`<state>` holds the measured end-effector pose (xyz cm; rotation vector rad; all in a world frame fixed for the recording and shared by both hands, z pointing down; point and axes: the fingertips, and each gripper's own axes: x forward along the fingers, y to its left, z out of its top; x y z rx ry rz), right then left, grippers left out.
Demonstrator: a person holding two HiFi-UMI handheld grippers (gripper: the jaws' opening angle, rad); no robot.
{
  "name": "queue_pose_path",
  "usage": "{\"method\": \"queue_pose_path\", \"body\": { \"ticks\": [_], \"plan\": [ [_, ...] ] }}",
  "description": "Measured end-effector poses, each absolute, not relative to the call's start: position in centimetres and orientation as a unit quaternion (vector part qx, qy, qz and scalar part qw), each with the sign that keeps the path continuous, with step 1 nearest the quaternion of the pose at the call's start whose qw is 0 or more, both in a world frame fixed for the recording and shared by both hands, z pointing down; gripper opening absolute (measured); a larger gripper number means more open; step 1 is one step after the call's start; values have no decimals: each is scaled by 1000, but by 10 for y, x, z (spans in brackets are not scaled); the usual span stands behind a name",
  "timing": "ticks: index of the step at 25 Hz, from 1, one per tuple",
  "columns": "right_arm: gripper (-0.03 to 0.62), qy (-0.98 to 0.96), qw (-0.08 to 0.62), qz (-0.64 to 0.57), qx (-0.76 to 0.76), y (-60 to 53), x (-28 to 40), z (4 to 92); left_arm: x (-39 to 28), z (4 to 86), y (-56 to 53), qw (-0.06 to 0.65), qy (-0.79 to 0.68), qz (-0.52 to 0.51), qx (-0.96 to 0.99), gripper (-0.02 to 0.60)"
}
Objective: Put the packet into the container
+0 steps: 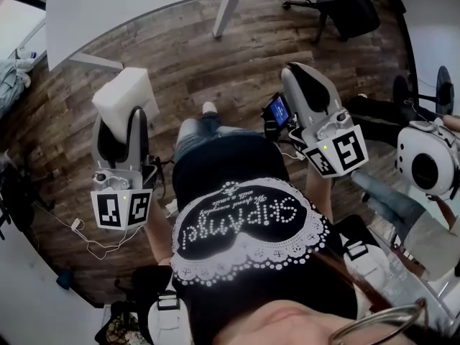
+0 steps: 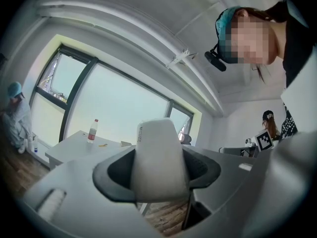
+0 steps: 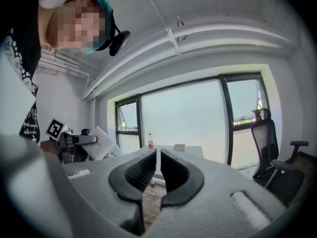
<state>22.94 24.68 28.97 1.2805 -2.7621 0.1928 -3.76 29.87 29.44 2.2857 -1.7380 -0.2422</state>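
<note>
While the white packet (image 1: 123, 94) sits clamped in the left gripper (image 1: 123, 124), its long axis runs forward out of the jaws, away from the person, and the free end points toward the white table (image 1: 144, 6). In the left gripper view it stands as a tall narrow shape between the dark pads (image 2: 119, 170), which press on both of its sides. It hangs above the wooden floor (image 1: 237, 70). The right gripper (image 3: 157, 168) has its jaws closed to a thin slit with nothing between them. A bottle (image 2: 92, 130) stands on the table, and an office chair (image 1: 345, 6) is near the right gripper.
</note>
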Motion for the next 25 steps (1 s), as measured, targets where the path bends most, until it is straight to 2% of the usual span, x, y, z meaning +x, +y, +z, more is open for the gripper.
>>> {"method": "queue_pose_path", "body": {
  "ticks": [13,25],
  "plan": [
    [26,-895,53,71,437,234,221,295,-49,299,275,135,-585,-83,795,268],
    [26,-895,34,84,436,178,154,283,-68,296,200,134,-540,-42,830,268]
  ]
}}
